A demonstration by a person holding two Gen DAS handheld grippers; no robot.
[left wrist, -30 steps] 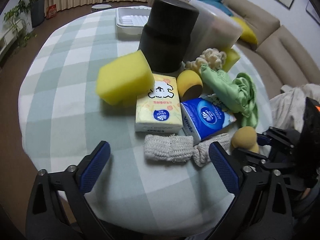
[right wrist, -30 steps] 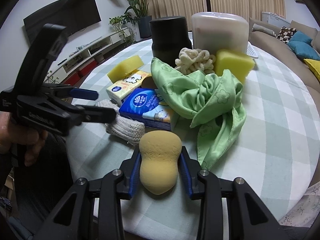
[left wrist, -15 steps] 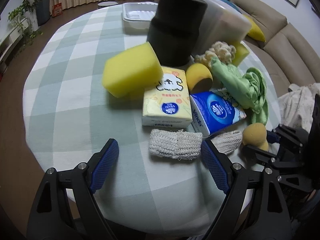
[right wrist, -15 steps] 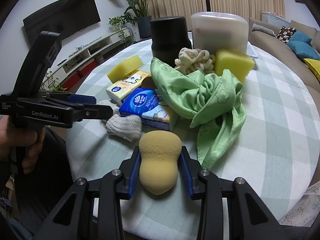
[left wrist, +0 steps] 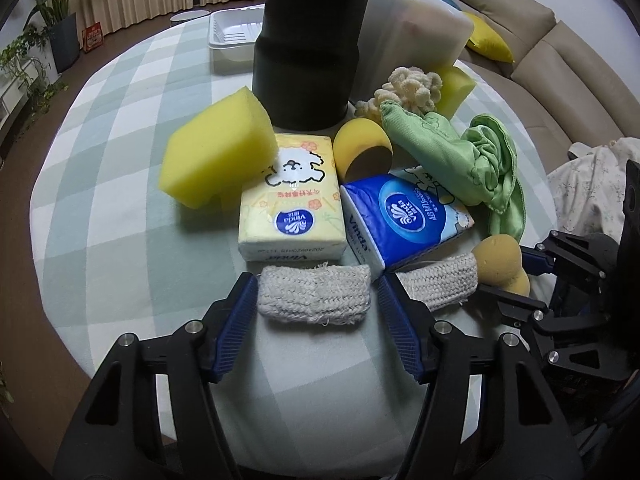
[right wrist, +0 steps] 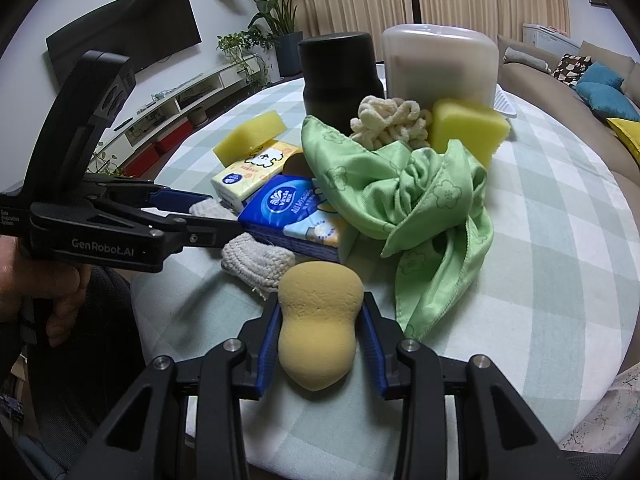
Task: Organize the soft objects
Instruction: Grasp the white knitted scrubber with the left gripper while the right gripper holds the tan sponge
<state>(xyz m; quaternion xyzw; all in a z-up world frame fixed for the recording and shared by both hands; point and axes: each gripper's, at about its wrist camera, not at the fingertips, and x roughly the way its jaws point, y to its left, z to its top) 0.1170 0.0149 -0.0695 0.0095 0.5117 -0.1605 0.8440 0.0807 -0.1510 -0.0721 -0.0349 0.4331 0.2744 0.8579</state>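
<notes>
Left gripper point(left wrist: 314, 300) straddles the knitted pad point(left wrist: 314, 294) at the table's point(left wrist: 100, 208) near edge, pads at both ends, contact unclear. Behind sit the tissue packs point(left wrist: 292, 196). Right gripper point(right wrist: 319, 330) clamps the tan sponge point(right wrist: 318, 322), beside the green cloth point(right wrist: 420, 200).

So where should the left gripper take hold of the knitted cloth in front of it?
Across its short ends, coming in low from the near table edge. The knitted cloth lies flat and crosswise, and the left gripper already has a finger at each end, with the tissue packs close behind.
</notes>
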